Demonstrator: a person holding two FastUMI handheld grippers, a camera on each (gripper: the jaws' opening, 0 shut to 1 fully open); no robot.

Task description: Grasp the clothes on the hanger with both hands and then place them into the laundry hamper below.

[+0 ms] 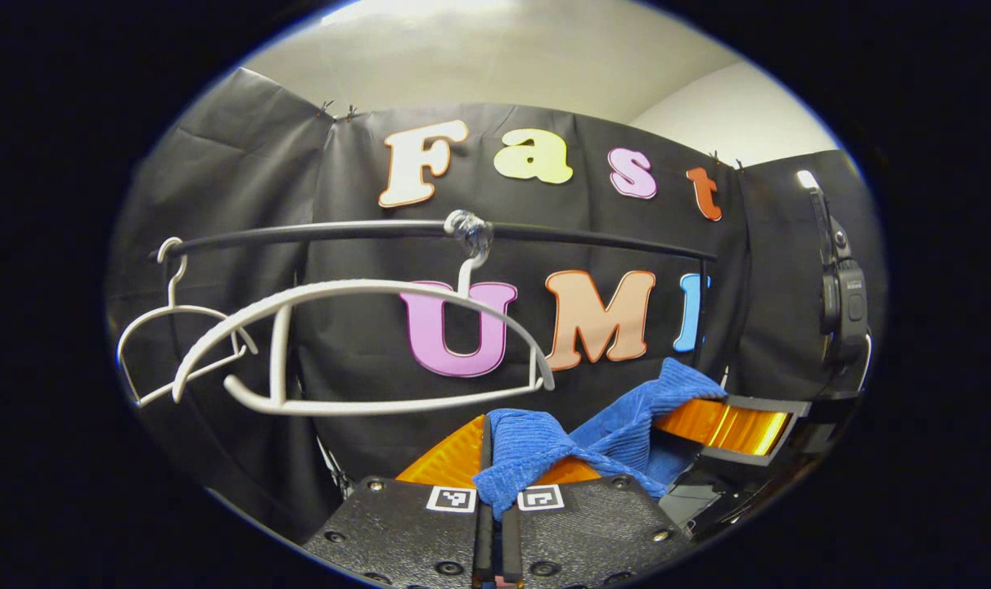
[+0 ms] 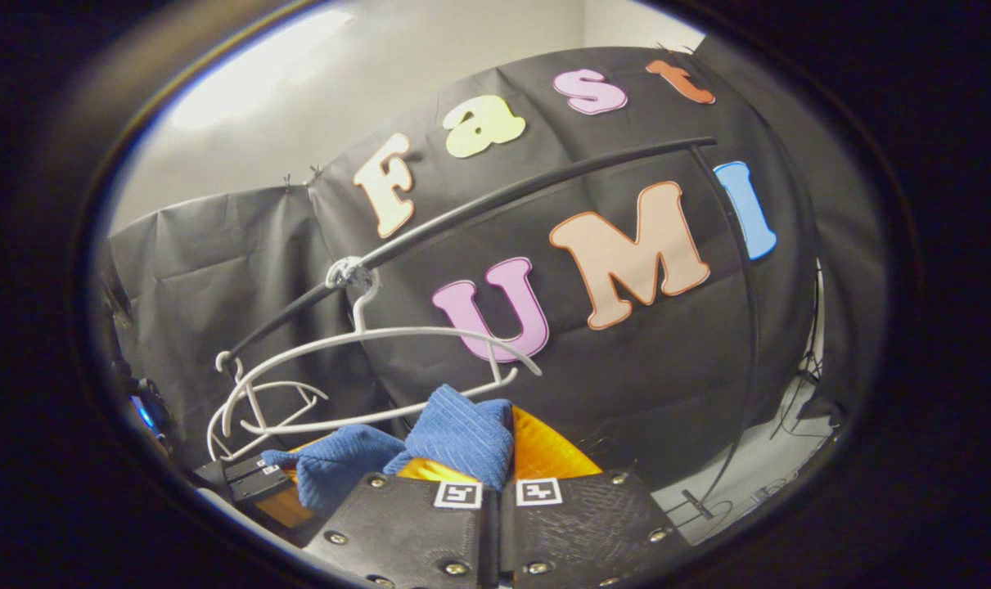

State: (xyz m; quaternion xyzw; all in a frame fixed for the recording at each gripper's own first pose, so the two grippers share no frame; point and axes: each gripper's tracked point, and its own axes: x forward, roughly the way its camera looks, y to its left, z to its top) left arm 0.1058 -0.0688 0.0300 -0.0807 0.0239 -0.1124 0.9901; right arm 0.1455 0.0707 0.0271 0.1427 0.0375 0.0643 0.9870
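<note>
Two white hangers [image 1: 364, 343] [image 1: 172, 343], one rail [image 1: 430, 232], one blue garment [image 1: 577, 442]

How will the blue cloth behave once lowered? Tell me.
Likely floppy: the blue cloth bunches and sags between the left gripper and right gripper. Its ribbed, plush surface probably resists slipping. It looks light, though that's uncertain.

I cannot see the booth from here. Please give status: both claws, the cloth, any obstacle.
Left claw shut on blue cloth. Right claw shut on same cloth. Cloth off white hanger, which hangs bare on rail. Nothing blocking; hamper unseen.
</note>
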